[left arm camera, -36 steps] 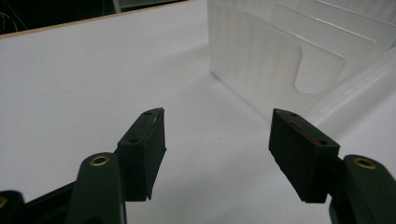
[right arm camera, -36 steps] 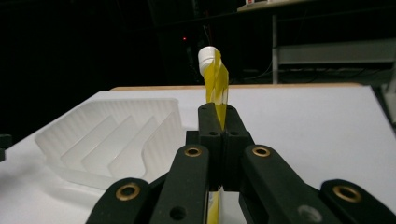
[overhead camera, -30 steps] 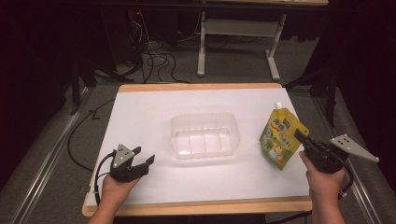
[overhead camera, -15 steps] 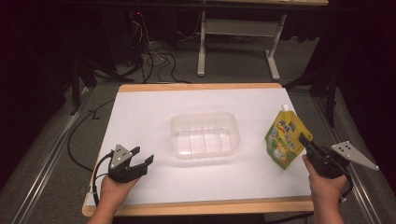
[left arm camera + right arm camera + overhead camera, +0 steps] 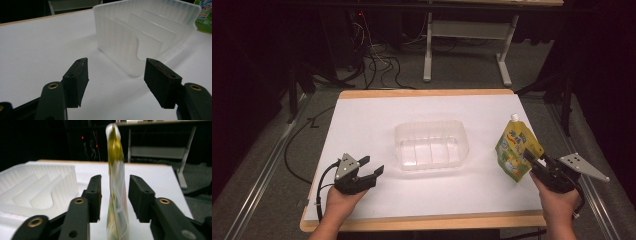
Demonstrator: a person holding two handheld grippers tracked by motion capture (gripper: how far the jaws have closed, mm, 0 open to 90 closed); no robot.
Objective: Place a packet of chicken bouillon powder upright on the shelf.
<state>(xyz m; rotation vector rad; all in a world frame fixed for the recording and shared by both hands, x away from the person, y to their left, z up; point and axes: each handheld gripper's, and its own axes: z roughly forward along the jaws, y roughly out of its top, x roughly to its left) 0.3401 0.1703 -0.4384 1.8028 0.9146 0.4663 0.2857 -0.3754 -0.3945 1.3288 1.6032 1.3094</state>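
Observation:
A yellow-green spouted drink pouch [image 5: 515, 148] stands upright on the white table top at the right. My right gripper [image 5: 532, 159] reaches it from the near right. In the right gripper view the pouch [image 5: 116, 202] stands edge-on between the jaws with a gap on each side; the right gripper [image 5: 114, 179] has just been opening and its pads are off the pouch. A clear plastic container [image 5: 432, 125] with ribbed dividers sits mid-table. My left gripper [image 5: 373, 165] rests open at the near left, and the left gripper [image 5: 116, 62] points at the container's wall [image 5: 117, 37] with nothing between its jaws.
The white sheet [image 5: 372, 120] covers a wooden-edged table. Beyond its far edge lie cables [image 5: 377, 65] on the floor and the legs of a desk frame [image 5: 504, 65]. A black cable trails off the table's near left corner.
The right gripper's jaws have parted from the pouch, which had been pinched and has shifted slightly right. The left gripper has kept still.

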